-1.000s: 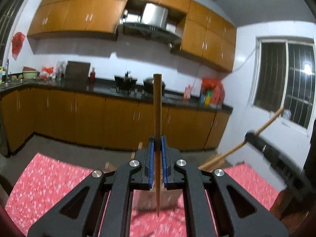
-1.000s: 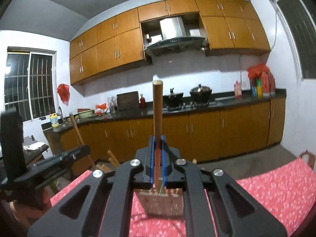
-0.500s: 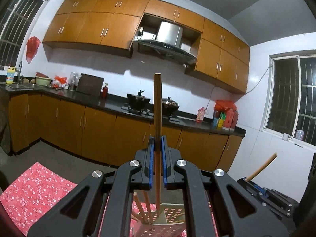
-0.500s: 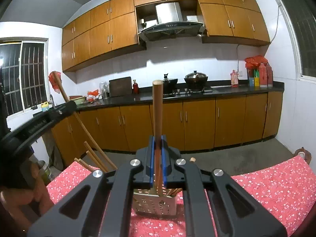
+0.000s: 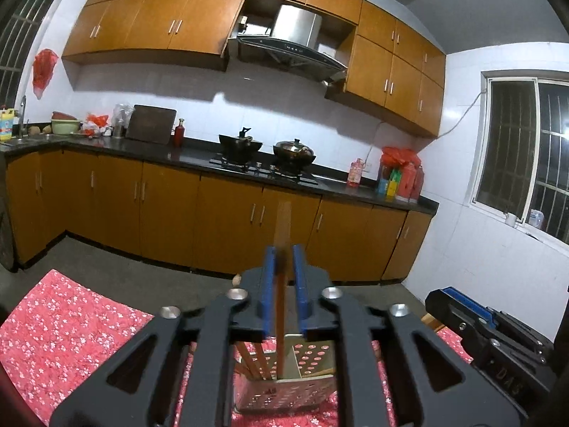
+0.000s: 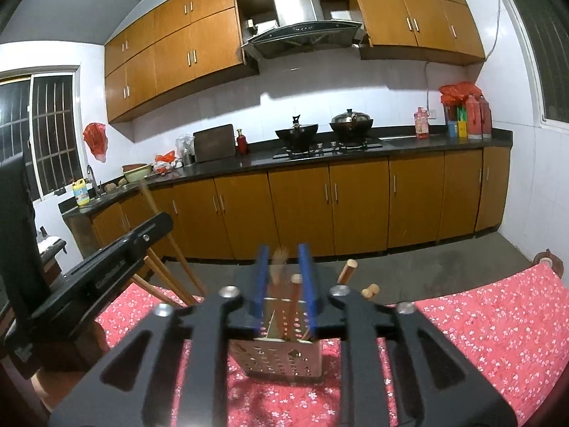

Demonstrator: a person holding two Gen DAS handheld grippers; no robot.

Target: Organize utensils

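We're seeing left gripper [image 5: 283,277] parted around a blurred chopstick [image 5: 282,284] standing in the holder [image 5: 284,388].

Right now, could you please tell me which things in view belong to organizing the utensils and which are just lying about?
Job in hand: holder, chopsticks, left gripper, right gripper.

Just lying about: woks, cutting board, bottles, hood, tablecloth.

Utensil holder [image 6: 281,356] standing on table [image 6: 480,320], chopsticks [image 6: 294,306] upright inside; left claw [image 5: 283,295] and right claw [image 6: 282,284] above it; kitchen counter [image 6: 320,158] behind.
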